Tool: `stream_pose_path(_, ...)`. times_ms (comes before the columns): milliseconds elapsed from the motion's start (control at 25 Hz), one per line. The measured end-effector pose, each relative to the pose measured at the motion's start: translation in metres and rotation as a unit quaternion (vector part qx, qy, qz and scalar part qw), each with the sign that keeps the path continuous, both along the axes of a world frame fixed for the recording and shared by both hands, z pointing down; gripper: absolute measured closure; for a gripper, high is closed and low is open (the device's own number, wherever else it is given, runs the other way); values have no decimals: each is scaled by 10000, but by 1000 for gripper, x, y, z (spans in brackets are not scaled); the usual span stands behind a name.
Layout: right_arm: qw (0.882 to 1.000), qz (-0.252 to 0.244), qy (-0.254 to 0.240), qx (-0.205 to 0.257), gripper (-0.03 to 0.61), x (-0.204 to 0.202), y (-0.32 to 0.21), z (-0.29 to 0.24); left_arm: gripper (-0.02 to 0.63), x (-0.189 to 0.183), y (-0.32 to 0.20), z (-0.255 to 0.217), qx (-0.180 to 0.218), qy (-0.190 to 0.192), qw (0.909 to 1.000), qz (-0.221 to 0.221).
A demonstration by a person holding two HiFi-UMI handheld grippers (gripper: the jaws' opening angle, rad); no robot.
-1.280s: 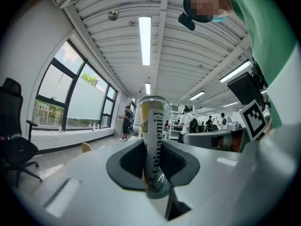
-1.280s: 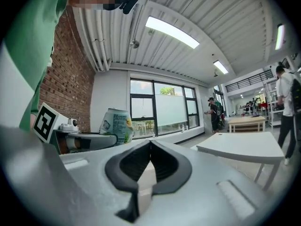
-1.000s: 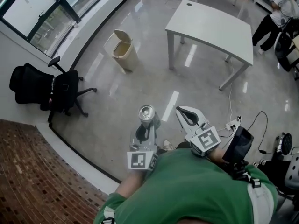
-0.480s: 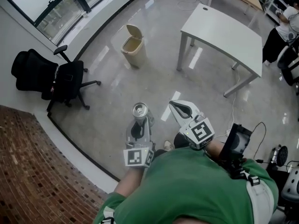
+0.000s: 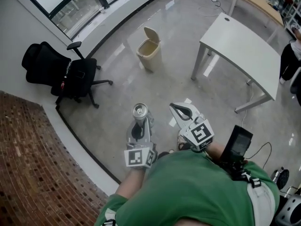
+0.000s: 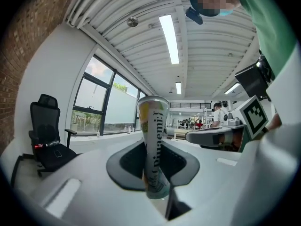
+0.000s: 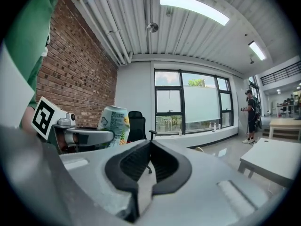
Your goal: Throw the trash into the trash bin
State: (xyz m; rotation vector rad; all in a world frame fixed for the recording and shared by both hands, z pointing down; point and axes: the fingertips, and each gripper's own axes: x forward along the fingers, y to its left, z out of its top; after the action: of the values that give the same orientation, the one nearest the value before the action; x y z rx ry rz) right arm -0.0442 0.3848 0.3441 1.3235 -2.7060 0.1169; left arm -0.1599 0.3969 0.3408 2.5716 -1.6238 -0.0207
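A slim drink can stands upright between the jaws of my left gripper, which is shut on it. In the left gripper view the can fills the gap between the dark pads. My right gripper is just to the right of it, level, with its jaws shut and nothing between them; its pads meet at the tip. From the right gripper view the can shows at the left. The beige trash bin, lid flipped up, stands on the floor ahead, well beyond both grippers.
A black office chair stands left by the window wall. A white table is at the right of the bin, with cables and a black device on the floor near it. Brick wall at my left. A person stands far off.
Both grippers have travelled across the floor with the can still held. The bin, chair and table have slid rightward and down in the head view, so the bin is closer.
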Motion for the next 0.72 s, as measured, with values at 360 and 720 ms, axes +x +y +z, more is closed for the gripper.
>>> stream_pose_path(360,9970,-750,-162,42,575,2,-49,2,552,8,-44,-5,107,-104,9969,-770)
stream_pose_path(720,9921,-1241,-150,-41,575,-33,-94,9,552,-24,-80,-2,19,-86,9912,-1320)
